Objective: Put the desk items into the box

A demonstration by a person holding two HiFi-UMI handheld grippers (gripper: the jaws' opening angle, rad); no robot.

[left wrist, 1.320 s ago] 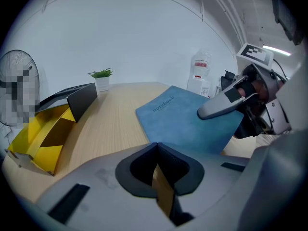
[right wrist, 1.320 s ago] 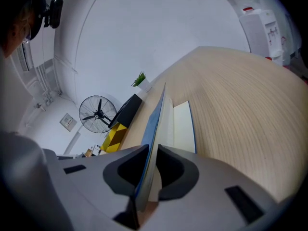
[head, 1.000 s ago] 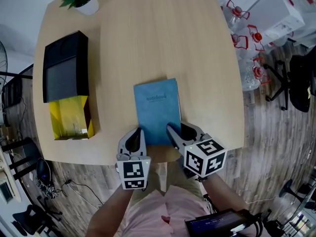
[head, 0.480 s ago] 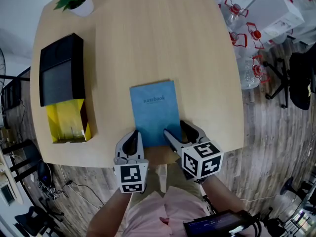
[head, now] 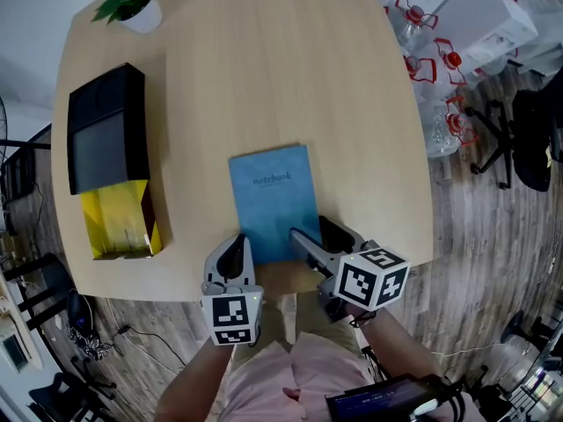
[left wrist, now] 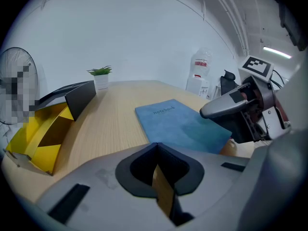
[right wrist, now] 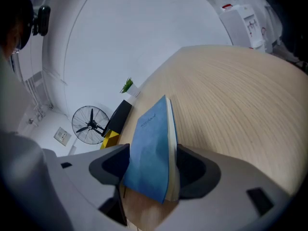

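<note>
**Notebook pinched at near edge**

Right gripper (head: 310, 230) is clamped on the notebook (head: 271, 202) at its near short edge. The notebook lies on the table (head: 290, 60) front. It looks light with a smooth cover and may sag from an edge hold. Left gripper (head: 233, 246) is closed and empty, just beside. Box (head: 110, 161) is well to the left.

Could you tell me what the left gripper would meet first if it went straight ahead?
Probably the blue notebook, at its near left corner, just ahead of the left gripper and its shut tips, though it might slip past along the edge.
</note>
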